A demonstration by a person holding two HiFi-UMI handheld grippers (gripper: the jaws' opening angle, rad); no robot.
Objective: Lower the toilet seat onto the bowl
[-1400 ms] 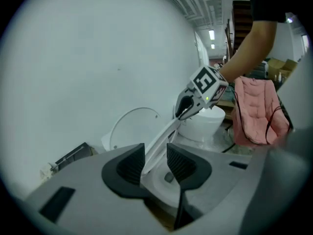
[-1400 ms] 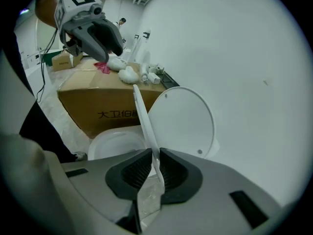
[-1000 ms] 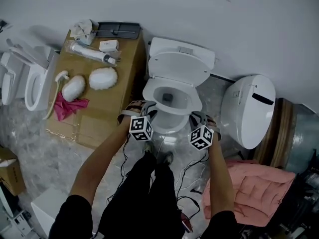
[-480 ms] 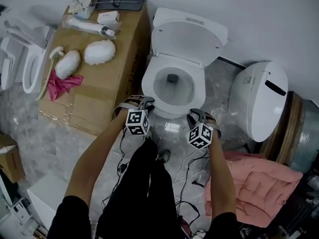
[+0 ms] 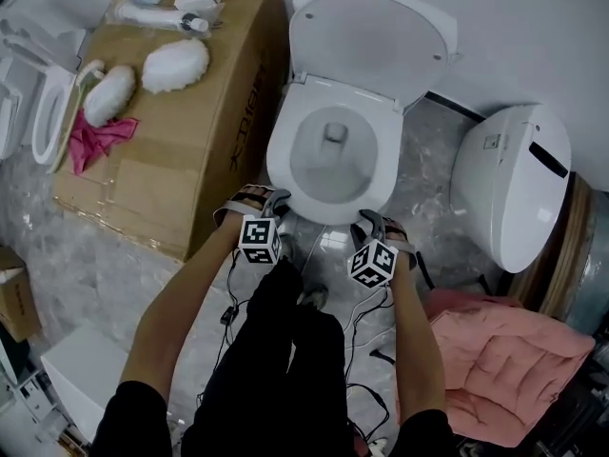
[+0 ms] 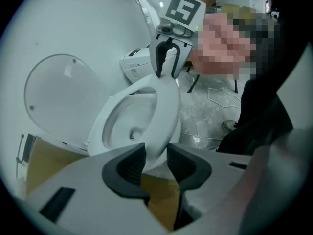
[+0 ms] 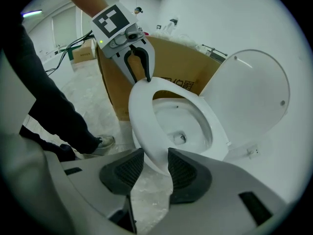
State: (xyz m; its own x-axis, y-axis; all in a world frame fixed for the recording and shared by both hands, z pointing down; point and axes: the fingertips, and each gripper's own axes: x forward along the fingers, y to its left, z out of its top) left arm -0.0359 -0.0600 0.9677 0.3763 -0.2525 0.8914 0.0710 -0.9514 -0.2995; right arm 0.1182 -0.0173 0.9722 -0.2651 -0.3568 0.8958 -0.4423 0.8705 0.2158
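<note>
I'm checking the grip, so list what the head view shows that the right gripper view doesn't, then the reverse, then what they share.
Head view only: the pink cloth on the box, and the second toilet beside this one.
Right gripper view only: the right gripper has its jaws apart, having just been opening, with the front rim of the seat between them.
Both: the seat lying down, the raised lid and the box.

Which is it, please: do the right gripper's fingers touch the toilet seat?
Cannot tell: in the right gripper view the toilet seat sits between the fingers, which have just been opening; neither gap nor contact is plain.
</note>
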